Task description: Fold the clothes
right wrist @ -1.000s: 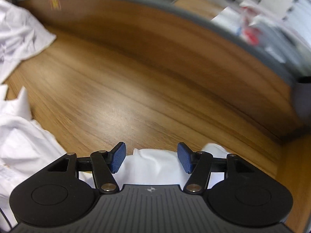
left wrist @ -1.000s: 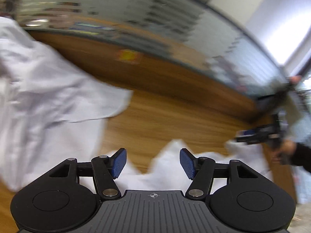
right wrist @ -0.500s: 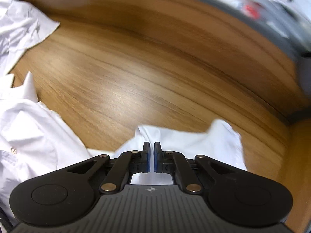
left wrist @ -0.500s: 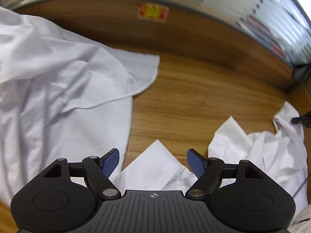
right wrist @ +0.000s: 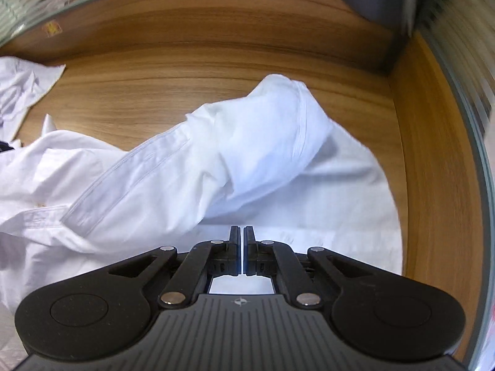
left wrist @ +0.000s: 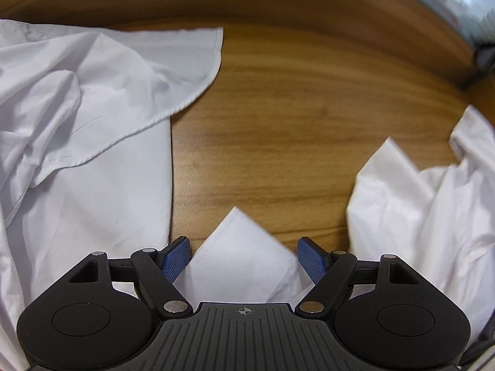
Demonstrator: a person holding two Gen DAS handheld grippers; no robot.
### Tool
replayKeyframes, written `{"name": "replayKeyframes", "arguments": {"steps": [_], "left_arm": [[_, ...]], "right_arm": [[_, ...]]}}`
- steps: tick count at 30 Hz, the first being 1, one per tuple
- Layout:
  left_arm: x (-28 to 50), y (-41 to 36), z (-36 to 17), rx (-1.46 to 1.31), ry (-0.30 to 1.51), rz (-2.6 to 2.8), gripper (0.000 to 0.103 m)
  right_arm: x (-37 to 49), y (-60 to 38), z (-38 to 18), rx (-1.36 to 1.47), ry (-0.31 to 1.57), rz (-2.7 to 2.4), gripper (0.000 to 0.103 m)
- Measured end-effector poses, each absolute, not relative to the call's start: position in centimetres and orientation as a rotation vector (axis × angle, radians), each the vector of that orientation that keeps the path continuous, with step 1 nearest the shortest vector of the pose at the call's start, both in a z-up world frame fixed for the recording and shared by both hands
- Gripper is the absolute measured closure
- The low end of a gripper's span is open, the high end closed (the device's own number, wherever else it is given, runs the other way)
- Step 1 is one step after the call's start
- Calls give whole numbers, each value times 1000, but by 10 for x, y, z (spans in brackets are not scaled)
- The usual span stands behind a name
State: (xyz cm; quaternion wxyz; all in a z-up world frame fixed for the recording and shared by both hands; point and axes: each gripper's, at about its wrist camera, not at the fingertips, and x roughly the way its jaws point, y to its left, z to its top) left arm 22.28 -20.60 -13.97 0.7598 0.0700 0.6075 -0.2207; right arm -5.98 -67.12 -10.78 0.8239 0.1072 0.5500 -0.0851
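Step in hand, as judged: shirt is being pulled out flat before folding; one side is already gripped, the second grasp is pending.

Right gripper: clenched, pads pressed together with white cloth at and under the tips, so it is read as grasping the white shirt at an edge. Pinch depth cannot be told.

Left gripper: released, jaws wide, blue pads on either side of a pointed shirt corner at bottom centre of the left view. Corner sits between the pads, not pressed.

To be done well:
- corner should be seated deep between the pads before closing, seam included, so thin cloth is not slipped
- only one layer should be caught if possible; layers under the gripper body are hidden
- right grip should be held taut while the left closes, then both drawn apart low over the counter

Location: shirt lies crumpled on the wood counter, lower half of the right view, bunched ridge rising to upper centre-right.

Orientation: long axis runs roughly lower left to upper right in the right view; the corner tip points to frame top in the left view. Collar end cannot be told.

Second white garment fills the left of the left view, apart from the corner.
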Motion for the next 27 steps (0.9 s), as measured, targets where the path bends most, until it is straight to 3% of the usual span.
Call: {"name": "replayKeyframes", "arguments": {"steps": [2, 3, 5, 6, 9, 21, 27], "left_arm": [[222, -210, -142, 204, 1330, -486, 26], [220, -212, -141, 221, 1318, -504, 33], [217, -215, -136, 253, 1296, -538, 58], [215, -215, -131, 256, 1278, -552, 84], [209, -217, -113, 267, 1203, -567, 92], [254, -199, 40, 96, 765, -344, 94], [294, -192, 109, -33, 638, -206, 94]], "right_arm": [[-65, -667, -105, 236, 1155, -183, 100], [-67, -665, -103, 237, 1148, -183, 100], [-67, -662, -98, 235, 1136, -182, 96], [-67, -660, -95, 233, 1131, -182, 96], [-64, -660, -90, 232, 1110, -189, 96], [-60, -665, -69, 225, 1016, -221, 96], [-56, -663, -61, 232, 971, -224, 96]]}}
